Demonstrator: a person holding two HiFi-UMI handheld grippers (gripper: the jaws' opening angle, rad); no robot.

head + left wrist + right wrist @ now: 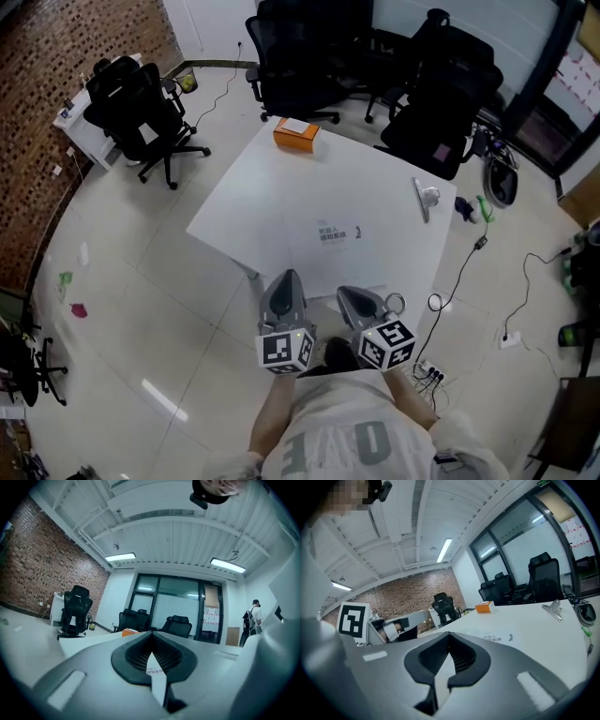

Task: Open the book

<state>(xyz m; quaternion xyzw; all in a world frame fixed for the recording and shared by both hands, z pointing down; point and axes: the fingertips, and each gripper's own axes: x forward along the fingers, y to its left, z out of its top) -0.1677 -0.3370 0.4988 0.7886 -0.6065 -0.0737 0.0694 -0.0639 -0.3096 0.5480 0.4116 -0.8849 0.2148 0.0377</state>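
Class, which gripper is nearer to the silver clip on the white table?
Right. The right gripper is at the near edge of the table, toward the side where the silver clip lies; the left gripper is beside it, farther from the clip.

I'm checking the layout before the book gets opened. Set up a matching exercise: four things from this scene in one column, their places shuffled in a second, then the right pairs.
Things
1. orange box
2. book
3. silver clip
4. black chair

Places
A. right part of the table
B. on the floor, over by the brick wall
C. far edge of the table
D. lying closed on the table's near half

Pairs: 1-C, 2-D, 3-A, 4-B
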